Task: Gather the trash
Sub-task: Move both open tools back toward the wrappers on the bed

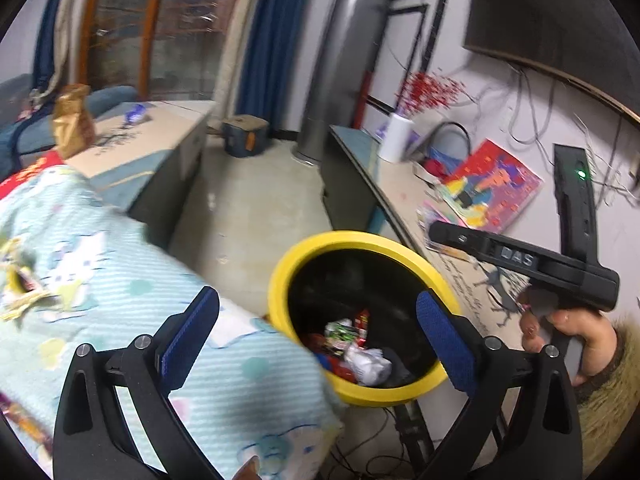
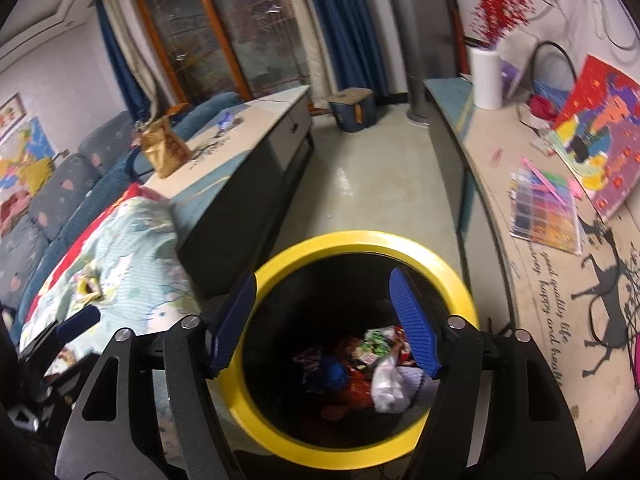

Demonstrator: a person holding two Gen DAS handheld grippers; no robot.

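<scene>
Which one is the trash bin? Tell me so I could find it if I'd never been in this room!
Find the long counter on the right with black deer shapes and writing on top. On the floor at its near end, beside the bed's pale blue blanket, stands the trash bin. Nothing else nearby has a thick yellow ring rim with a black inside and crumpled wrappers at the bottom.
</scene>
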